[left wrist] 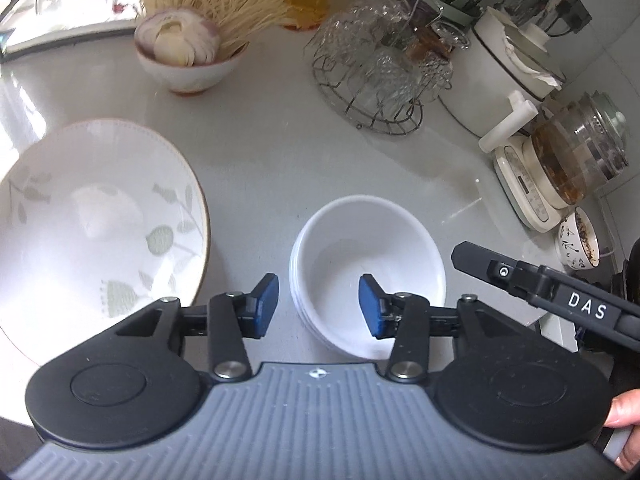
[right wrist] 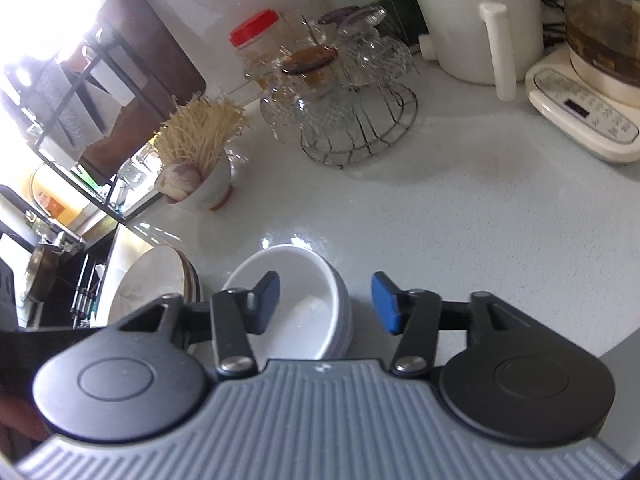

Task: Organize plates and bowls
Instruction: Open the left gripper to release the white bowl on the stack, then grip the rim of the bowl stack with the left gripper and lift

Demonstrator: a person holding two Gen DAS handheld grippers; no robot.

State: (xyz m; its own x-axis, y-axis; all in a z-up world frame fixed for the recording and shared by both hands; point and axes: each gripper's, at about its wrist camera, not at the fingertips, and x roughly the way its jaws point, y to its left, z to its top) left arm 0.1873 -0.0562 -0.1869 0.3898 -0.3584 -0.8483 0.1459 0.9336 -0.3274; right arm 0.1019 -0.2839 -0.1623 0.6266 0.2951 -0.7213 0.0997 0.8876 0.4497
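Left tool (left wrist: 318,304) open, empty, over near rim of stacked plain white bowls (left wrist: 372,264) on pale surface (left wrist: 280,152). Right tool (right wrist: 326,300) open too, straddling far wall. Big leaf-patterned plate (left wrist: 100,220) just beside. Risks: both tools pinching same stack → tip/slide; thin rim slipping; stack knocking plate.

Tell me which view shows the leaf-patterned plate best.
The left wrist view: the leaf-patterned plate fills the left side there, pattern and rim plain. The right wrist view catches only a cropped, glare-washed part, behind that gripper's linkage, beside the stacked white bowls.
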